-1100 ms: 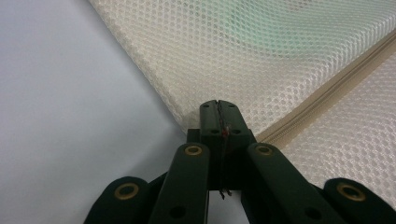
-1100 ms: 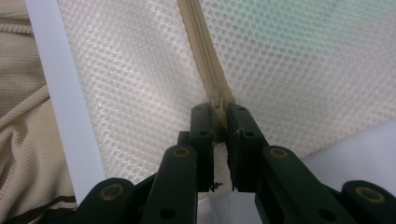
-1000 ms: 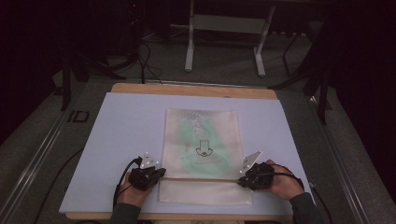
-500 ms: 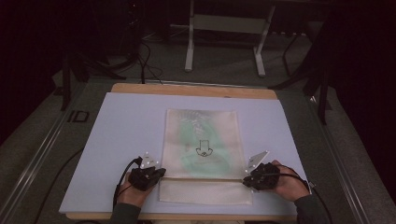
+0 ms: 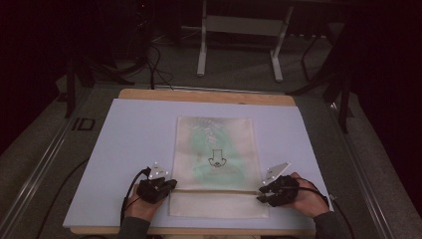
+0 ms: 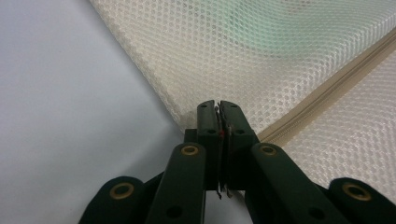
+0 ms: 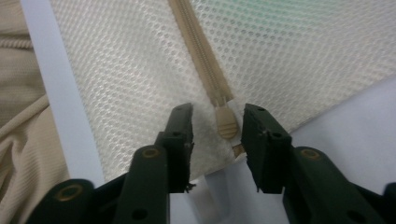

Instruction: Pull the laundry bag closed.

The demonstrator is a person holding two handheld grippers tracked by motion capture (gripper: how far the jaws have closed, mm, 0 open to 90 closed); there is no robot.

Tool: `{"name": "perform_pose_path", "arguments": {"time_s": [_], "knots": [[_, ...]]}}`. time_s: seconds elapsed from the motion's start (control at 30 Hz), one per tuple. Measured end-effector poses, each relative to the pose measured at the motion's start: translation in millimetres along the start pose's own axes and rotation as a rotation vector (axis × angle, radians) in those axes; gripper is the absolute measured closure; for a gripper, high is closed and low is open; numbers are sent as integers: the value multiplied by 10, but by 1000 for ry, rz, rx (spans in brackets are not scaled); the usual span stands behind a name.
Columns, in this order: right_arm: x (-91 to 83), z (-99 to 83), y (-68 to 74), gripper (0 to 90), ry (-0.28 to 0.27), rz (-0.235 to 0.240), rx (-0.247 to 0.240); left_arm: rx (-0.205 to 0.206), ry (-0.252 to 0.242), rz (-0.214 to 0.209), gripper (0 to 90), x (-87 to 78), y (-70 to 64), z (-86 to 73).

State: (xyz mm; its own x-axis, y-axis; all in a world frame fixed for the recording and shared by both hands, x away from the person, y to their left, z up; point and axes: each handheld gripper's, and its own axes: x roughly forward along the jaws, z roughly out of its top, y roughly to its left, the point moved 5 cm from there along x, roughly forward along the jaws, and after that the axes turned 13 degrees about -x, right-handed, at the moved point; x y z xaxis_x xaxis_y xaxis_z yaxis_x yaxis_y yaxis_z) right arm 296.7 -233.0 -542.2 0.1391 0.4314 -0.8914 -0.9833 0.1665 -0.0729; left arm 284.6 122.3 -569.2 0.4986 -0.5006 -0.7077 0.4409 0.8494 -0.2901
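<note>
A cream mesh zipper bag (image 5: 215,159) with a green garment inside lies flat in the middle of the white board. Its beige zipper (image 5: 214,190) runs across near the front. My left gripper (image 5: 171,185) is shut on the bag's left edge (image 6: 187,119) at the zipper's end. My right gripper (image 5: 260,195) is at the bag's right edge, open, its jaws on either side of the beige zipper pull (image 7: 226,122) without touching it. The zipper tape (image 7: 198,56) runs away from the pull, closed.
The white board (image 5: 129,144) lies on a wooden table (image 5: 204,94) whose edge shows at the back. A beige sleeve (image 7: 18,140) lies at the left of the right gripper view. Stand legs (image 5: 201,50) and cables are on the floor beyond.
My right gripper has slid slightly right and forward along the bag's right edge. The left gripper and bag have stayed put.
</note>
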Motion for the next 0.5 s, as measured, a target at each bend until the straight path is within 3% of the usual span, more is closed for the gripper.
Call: {"name": "perform_pose_path", "arguments": {"time_s": [0.43, 0.5], "knots": [[-63, -27, -59, 561, -74, -60, 47, 15, -5, 2, 859, -38, -10, 1], [-94, -49, -93, 522, -95, -90, 77, 17, -7, 8, 859, -44, -7, 1]]}}
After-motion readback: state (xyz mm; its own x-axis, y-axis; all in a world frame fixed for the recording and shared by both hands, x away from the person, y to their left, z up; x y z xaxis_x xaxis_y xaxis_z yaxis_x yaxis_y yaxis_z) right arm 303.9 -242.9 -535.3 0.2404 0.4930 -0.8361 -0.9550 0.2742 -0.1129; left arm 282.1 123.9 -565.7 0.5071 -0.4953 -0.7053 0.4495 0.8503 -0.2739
